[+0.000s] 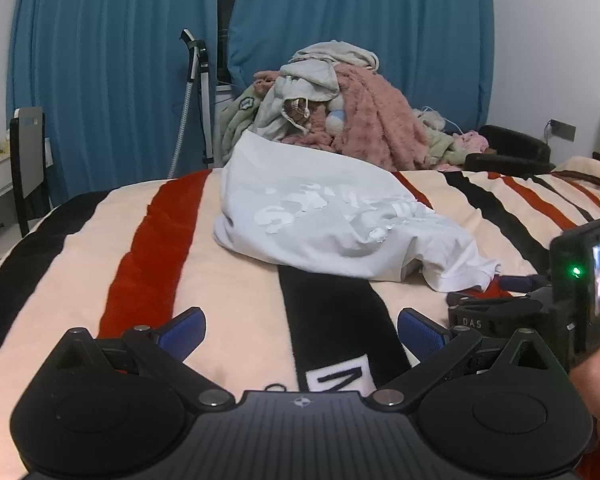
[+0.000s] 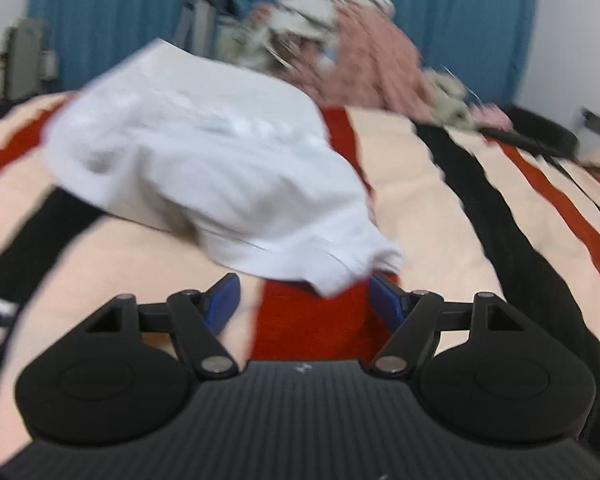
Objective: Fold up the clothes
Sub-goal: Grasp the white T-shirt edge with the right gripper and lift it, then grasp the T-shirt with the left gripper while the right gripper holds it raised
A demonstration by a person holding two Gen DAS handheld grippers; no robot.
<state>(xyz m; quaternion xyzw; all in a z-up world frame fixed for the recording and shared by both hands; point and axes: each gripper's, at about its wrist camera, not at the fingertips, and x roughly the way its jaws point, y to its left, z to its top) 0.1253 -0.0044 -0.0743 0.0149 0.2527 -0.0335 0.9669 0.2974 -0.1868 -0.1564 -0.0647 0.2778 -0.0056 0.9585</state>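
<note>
A: State the clearance ahead of the left gripper (image 1: 302, 334).

B: Bare striped blanket (image 1: 228, 308) lies between and just beyond its spread fingers. The crumpled white T-shirt (image 1: 320, 224) blocks the path farther ahead.

A: To its right?

B: The right gripper (image 1: 496, 304) stands near, close to the shirt's hem.

A: Beyond the shirt?

B: A heap of clothes (image 1: 340, 112) closes the far edge.

The shirt (image 1: 332, 224) is white with a paler cracked print. The blanket (image 1: 204, 272) is cream with red and black stripes. The curtains (image 1: 112, 68) are blue. The pile (image 1: 364, 120) shows pink, grey and pale green. The fingers (image 1: 182, 332) have blue pads.
</note>
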